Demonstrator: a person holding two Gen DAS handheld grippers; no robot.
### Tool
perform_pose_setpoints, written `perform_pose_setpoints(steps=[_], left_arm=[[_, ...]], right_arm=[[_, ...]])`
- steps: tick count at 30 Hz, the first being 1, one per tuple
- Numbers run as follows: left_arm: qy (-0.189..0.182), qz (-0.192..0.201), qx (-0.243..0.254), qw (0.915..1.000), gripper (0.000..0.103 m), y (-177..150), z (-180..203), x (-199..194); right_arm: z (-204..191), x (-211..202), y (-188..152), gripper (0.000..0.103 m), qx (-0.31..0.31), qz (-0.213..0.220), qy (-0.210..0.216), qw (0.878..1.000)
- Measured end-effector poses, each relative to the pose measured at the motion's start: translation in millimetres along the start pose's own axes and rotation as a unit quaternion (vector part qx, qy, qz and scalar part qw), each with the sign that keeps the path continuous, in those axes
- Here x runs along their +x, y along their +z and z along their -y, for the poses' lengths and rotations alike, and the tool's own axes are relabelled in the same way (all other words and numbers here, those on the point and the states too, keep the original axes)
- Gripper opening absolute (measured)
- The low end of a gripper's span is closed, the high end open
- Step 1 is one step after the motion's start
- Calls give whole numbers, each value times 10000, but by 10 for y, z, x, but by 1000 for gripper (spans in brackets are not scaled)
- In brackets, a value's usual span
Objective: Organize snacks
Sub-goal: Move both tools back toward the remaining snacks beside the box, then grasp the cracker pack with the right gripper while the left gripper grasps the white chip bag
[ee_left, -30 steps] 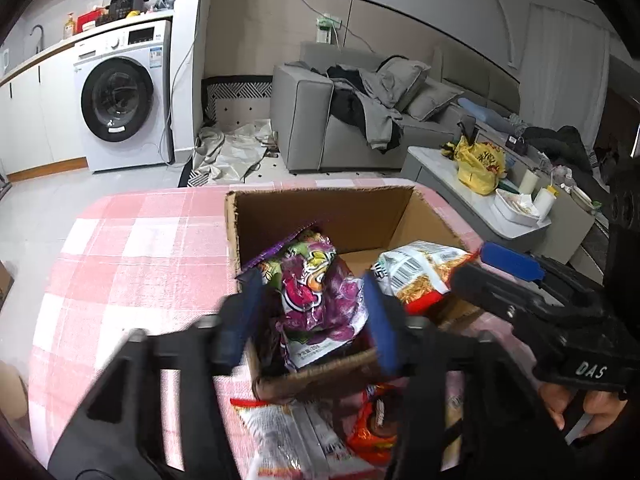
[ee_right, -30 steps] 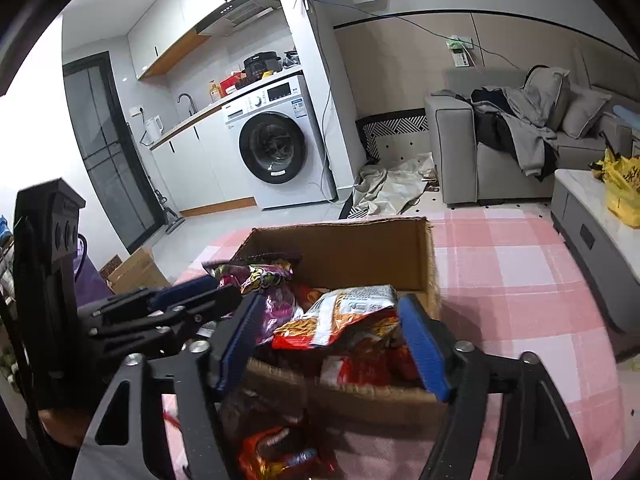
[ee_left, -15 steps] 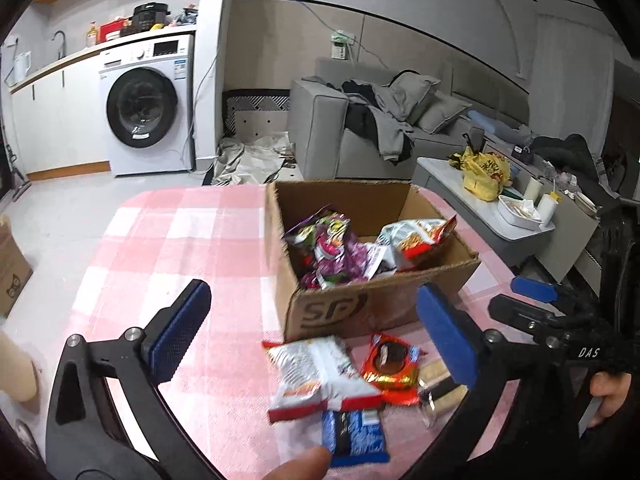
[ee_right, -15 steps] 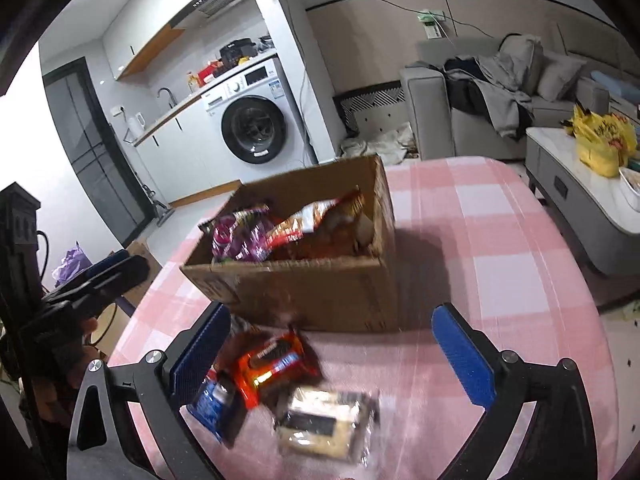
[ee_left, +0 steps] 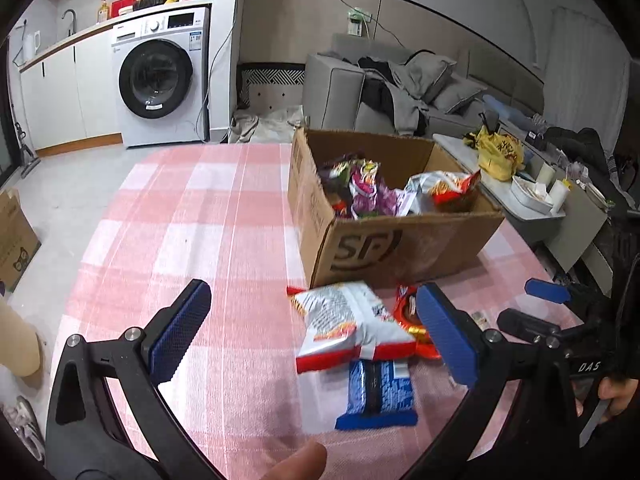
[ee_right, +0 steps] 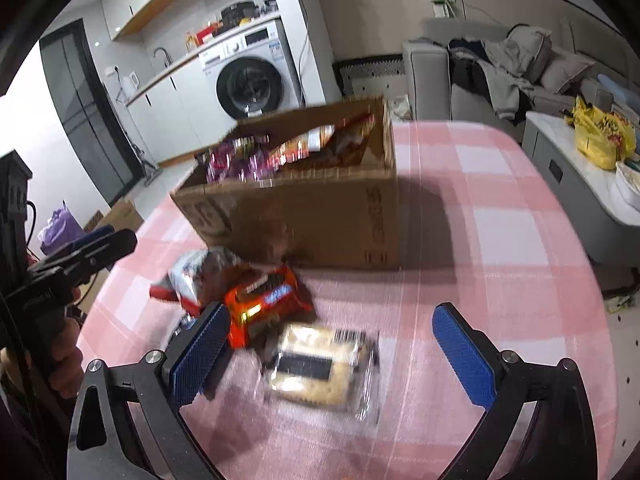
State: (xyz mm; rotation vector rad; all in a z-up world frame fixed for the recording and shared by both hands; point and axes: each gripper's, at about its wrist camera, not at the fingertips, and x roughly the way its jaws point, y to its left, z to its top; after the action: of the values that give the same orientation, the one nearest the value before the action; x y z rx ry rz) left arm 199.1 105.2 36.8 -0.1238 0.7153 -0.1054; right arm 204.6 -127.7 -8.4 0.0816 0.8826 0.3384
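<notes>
- Left wrist view: the left gripper point(ee_left: 316, 330) has just been opening and now stands spread wide above the pink checked worktop point(ee_left: 208, 220), with nothing pinched.
- Between its fingers lie a white and red snack bag point(ee_left: 348, 328) and, nearer the camera, a blue packet point(ee_left: 378, 394); an orange-red packet point(ee_left: 412, 320) shows partly behind the right-hand finger.
- The cardboard box point(ee_left: 400, 240) stands just beyond them, with a purple bag point(ee_left: 366, 192) and another white and red bag point(ee_left: 440, 188) inside.
- Right wrist view: the right gripper point(ee_right: 328, 356) has likewise just been opening; it is spread, pinching nothing.
- A clear-wrapped pale pastry pack point(ee_right: 320, 372) lies between its fingers, touching the orange-red packet beside it.
- The box sits behind, snacks inside it.
</notes>
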Motion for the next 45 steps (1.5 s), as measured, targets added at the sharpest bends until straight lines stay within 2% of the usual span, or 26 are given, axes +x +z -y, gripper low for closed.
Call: perform_pose_setpoints(steps=[9,24,30,36,42,45], left_arm=[[48,-166,-54,9998,102,-108,-39,70],[87,-340,-21,9994,102,-192,-41,195],[88,-370,-31,9993,102,-207,-38,237],[61,-414,-52,9991,102,-216,-30,297],[70,-418,-23,9991,102,-222,-17,335],[81,-425,-23,9991,102,-230,-19,338]], right_arm=[[-46,262,-218,103,-114,-501,-138,9986],[-243,467,-338,103,-545,-884,-339,9940],[-286,533,-364,103,-713,-912,-670,9910],[-213,516,-343,103,-662,-924,-580,9918],[51,485,-278,102,-494,-903,-390,9939],[97,486,-265,102,-601,-909,-385,9933]])
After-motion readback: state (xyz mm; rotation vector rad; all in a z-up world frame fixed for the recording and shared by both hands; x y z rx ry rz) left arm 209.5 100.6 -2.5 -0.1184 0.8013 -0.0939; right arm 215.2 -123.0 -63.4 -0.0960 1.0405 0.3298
